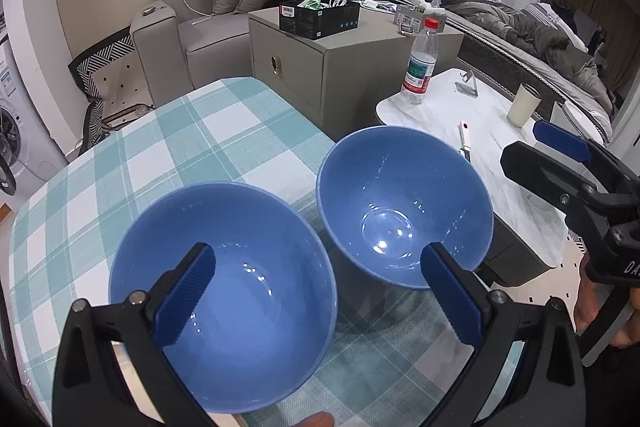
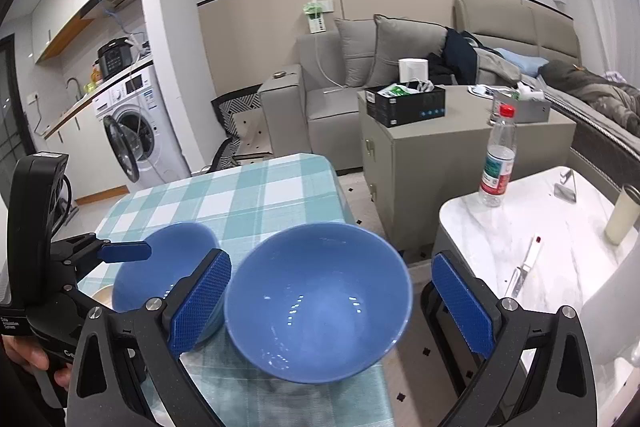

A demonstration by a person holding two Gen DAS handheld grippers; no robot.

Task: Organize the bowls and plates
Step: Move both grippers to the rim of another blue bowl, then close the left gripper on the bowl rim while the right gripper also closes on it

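Note:
Two empty blue bowls stand side by side on a teal checked tablecloth [image 1: 160,155]. The left bowl [image 1: 240,307] lies under my left gripper [image 1: 320,295], which hovers open; one pad is over that bowl's inside, the other over the right bowl's near rim. The right bowl [image 2: 320,307] sits at the table's right edge between the open fingers of my right gripper [image 2: 332,303], and neither pad touches it. In the right wrist view the left bowl [image 2: 168,259] is partly hidden behind a fingertip [image 2: 200,303]. A pale rim [image 2: 100,297] shows beside it.
To the right stands a white marble side table [image 1: 500,187] with a water bottle [image 1: 420,67], a cream cup [image 1: 524,105] and a knife [image 1: 465,143]. A grey cabinet [image 1: 320,67] is behind it. A sofa and a washing machine [image 2: 132,131] stand further back.

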